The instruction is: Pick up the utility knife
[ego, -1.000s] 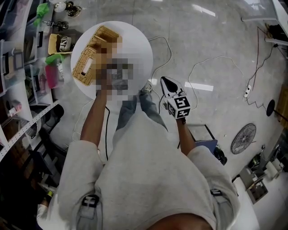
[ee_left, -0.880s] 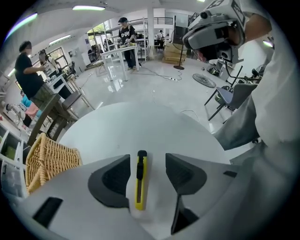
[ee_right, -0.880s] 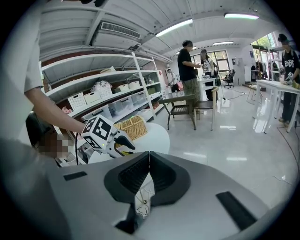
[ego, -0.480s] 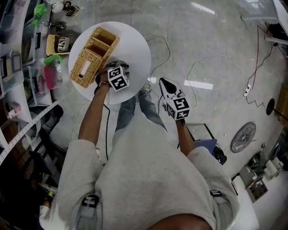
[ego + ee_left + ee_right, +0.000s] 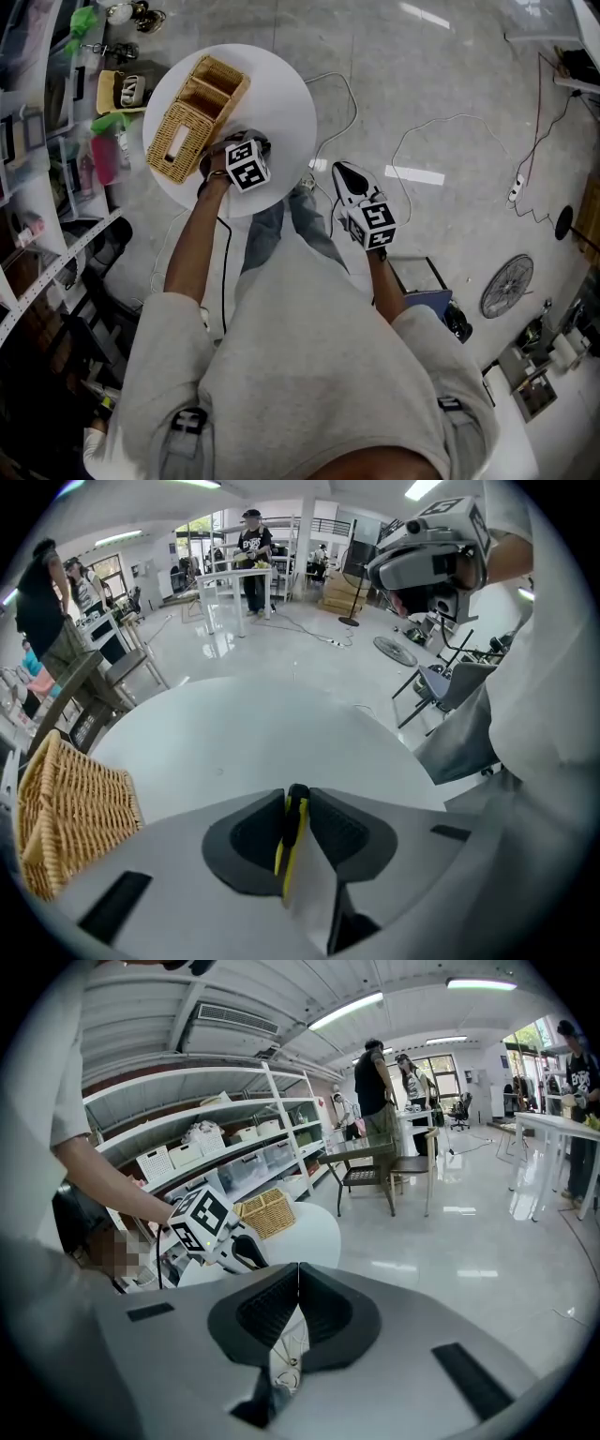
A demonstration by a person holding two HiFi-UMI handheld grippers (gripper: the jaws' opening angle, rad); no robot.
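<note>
1. Grip state: the left gripper (image 5: 296,799) has just been closing its jaws, and they now stand nearly together, with the pads pressed on the two flat sides of the utility knife (image 5: 288,844).
2. Knife position: the yellow-and-black knife stands edge-on between the pads, over the near part of the round white table (image 5: 281,94) and to the right of the wicker basket (image 5: 192,111). No view shows whether it has left the tabletop.
3. Grip check: before lifting, confirm that both pads bear on the body of the knife and not only on its tip. The knife sits close to the jaw tips, so a shallow hold could let it pivot.
4. Lift: raise the left gripper straight up from the table with no twist of the wrist. Keep the jaw pressure constant, because the smooth, narrow body is likely to slip if the pressure eases.
5. Clearance: keep the lift path to the right of the basket so that the knife cannot strike its rim.
6. Right gripper (image 5: 298,1274): its jaws are fully together and hold nothing. It is held off the right of the table, above the floor. Leave it there, clear of the left arm.
</note>
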